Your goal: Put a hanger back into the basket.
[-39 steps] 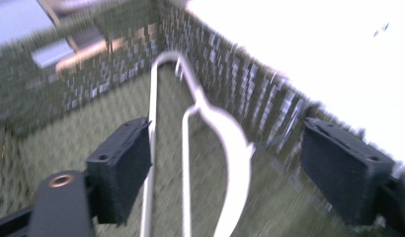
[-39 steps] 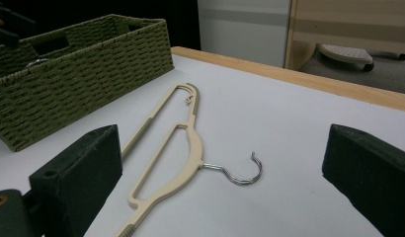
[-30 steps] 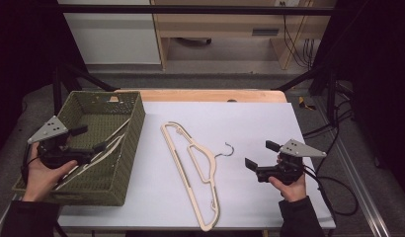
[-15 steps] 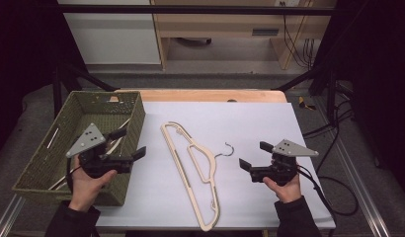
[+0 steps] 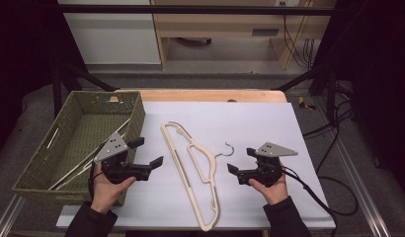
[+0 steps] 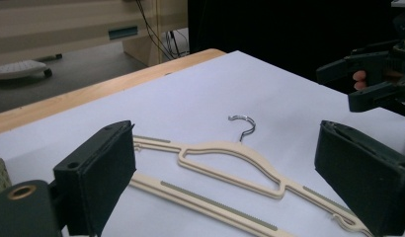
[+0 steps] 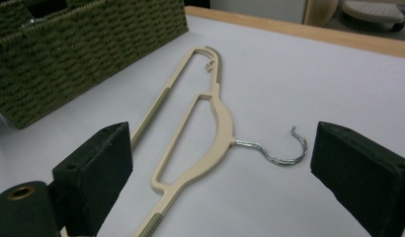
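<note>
1. Jaws of the left hand-held gripper stand spread wide with nothing between them; it hovers over the left part of the table, just beside the right wall of the basket, and points toward the table's right edge

2. Across from it, the right hand-held gripper is likewise spread and holds nothing; it sits near the table's front right corner, pointing toward the left edge

3. Each hand-held gripper is gripped from below by a hand: the left hand near the front left corner, the right hand near the front edge

4. Between the two hand-held grippers lies the cream plastic hanger, flat on the white sheet in the middle of the table, touched by neither; it runs from about mid-table down to the front edge

5. Its metal hook points toward the right edge, just ahead of the right hand-held gripper; in the right gripper view the hook lies between the jaws' lines of sight but farther out

6. At the table's left edge stands the green woven basket, holding thin pale pieces that look like more hangers, leaning along its floor

7. A black cable trails from the right hand-held gripper over the front right corner
</note>
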